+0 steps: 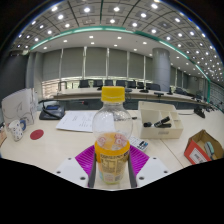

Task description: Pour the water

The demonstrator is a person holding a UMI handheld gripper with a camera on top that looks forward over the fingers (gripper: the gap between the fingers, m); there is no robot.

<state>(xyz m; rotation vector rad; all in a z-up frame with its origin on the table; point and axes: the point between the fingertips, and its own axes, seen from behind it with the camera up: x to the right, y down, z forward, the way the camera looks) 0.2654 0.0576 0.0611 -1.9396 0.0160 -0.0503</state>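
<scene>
Pale tabletop (45,150) carrying a white tray (160,122); papers (78,121) beside it; red disc (37,134) nearer; an orange carton (203,147) too.

Bottle (111,135): clear glossy plastic, smooth; yellow plastic cap, orange paper-like label band. Finger pads (86,158): magenta, matt. Table (50,148): pale, smooth, slight sheen. At 1 o'clock from bottle, tray (160,124): off-white, matt plastic. At 3 o'clock, box (204,148): printed cardboard. At 11 o'clock, paper sheets (76,121): white, matt.

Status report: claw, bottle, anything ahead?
Claw shut on bottle. Bottle upright, yellow cap on. White tray beyond, papers behind; nothing blocking.
</scene>
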